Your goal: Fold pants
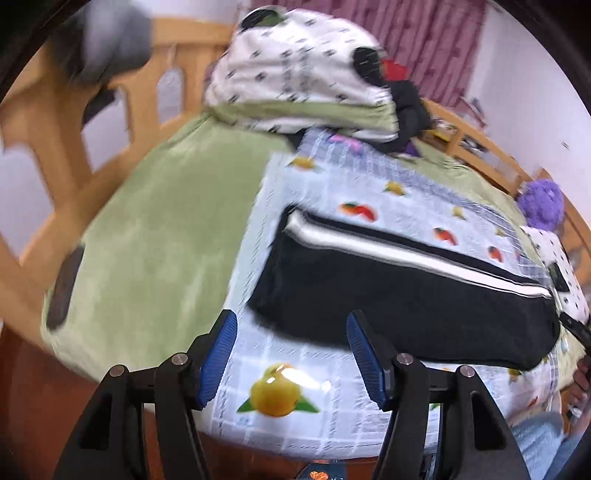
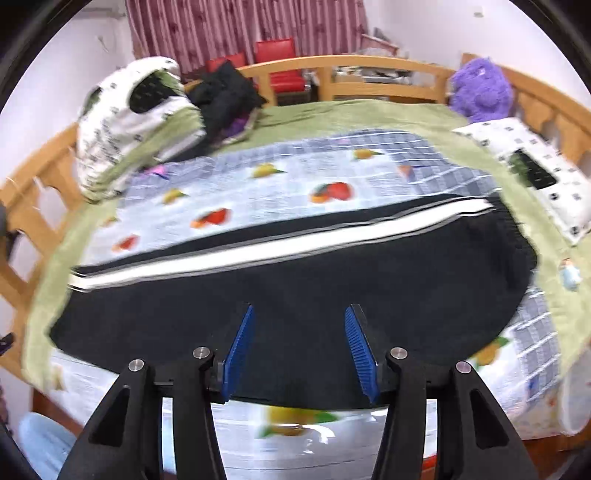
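Black pants (image 2: 295,314) with white and grey side stripes lie on a pale blue-and-white checked cloth (image 2: 280,192) printed with orange, red and yellow fruit. Beneath is a light green bedspread (image 1: 166,221). The bedding bundle (image 1: 295,74) is white with black marks, the plush toy (image 2: 480,88) purple, the curtain (image 2: 240,29) maroon-striped.

Bed (image 2: 351,62) with wooden rail frame, covered by green sheet (image 2: 332,114). Fruit-print cloth (image 2: 258,192) spread over sheet, reaching near edge. Black pants (image 2: 295,295) with white side stripe laid flat across cloth, lengthwise along near edge. Folded quilt (image 2: 122,125), white patterned with green lining, piled at far left corner; dark clothes (image 2: 225,96) heaped just beside it. Purple plush (image 2: 480,88) seen at far right rail; white patterned pillow (image 2: 535,173) near it.
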Motion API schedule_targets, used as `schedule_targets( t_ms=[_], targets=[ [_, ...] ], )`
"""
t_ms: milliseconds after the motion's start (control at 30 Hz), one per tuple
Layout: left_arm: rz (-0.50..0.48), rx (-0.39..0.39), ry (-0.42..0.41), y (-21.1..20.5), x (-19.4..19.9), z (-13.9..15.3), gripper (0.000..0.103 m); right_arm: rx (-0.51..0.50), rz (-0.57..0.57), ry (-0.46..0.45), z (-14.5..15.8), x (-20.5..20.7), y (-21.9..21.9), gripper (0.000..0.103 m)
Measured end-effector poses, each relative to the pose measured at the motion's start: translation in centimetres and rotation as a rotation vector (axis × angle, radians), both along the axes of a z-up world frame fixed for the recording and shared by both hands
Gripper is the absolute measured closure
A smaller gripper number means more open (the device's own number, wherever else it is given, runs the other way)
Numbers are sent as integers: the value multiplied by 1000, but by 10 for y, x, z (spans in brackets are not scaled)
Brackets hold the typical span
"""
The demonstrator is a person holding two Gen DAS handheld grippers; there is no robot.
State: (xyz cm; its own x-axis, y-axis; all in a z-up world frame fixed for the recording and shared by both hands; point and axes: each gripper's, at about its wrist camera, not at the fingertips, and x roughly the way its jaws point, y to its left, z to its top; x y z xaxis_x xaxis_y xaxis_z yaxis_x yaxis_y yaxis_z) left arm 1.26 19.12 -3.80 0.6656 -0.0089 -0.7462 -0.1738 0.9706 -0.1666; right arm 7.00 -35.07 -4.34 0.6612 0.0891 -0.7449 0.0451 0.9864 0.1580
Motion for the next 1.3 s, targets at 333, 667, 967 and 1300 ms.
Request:
schedule_targets(
  t_ms=[333,667,967,1300],
  targets=[
    [47,-204,63,-21,18,-95,44,-39,20,32,-48,16,24,52],
    [282,-421,-58,38,52,-156,47,-48,-38,36,-62,34,2,52],
    [385,-443,-98,49,76,-160,81,-55,-43,87,-78,54,2,52],
    [141,7,-270,-104,82,-33,84,20,-23,0,-56,20,-7,52]
  ],
)
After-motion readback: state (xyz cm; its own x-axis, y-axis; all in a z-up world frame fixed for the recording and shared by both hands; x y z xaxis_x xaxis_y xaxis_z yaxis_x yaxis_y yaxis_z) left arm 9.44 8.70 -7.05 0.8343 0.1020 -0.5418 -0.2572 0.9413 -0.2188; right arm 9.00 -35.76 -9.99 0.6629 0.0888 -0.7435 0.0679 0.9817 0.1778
